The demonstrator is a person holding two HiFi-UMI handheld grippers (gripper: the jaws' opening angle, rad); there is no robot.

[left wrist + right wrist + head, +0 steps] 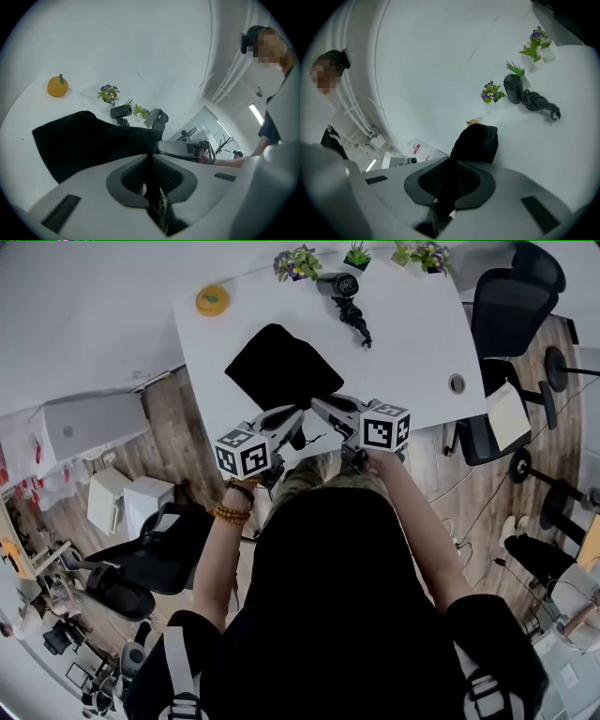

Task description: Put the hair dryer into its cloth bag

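The black cloth bag [281, 367] lies on the white table [412, 343], its near edge lifted. My left gripper [296, 420] is shut on that edge, and the black cloth runs between its jaws in the left gripper view [151, 157]. My right gripper [321, 406] is shut on the same edge close beside it, with cloth pinched in its jaws [452, 166]. The bag [477, 140] hangs bunched ahead of the right jaws. The black hair dryer [339, 285] rests at the table's far edge with its coiled cord [356, 320] beside it, apart from the bag.
An orange-shaped ornament [213, 300] sits far left on the table. Small potted plants [298, 262] line the far edge by the wall. Black office chairs [511, 306] stand to the right. A cable hole [457, 383] is near the table's right edge.
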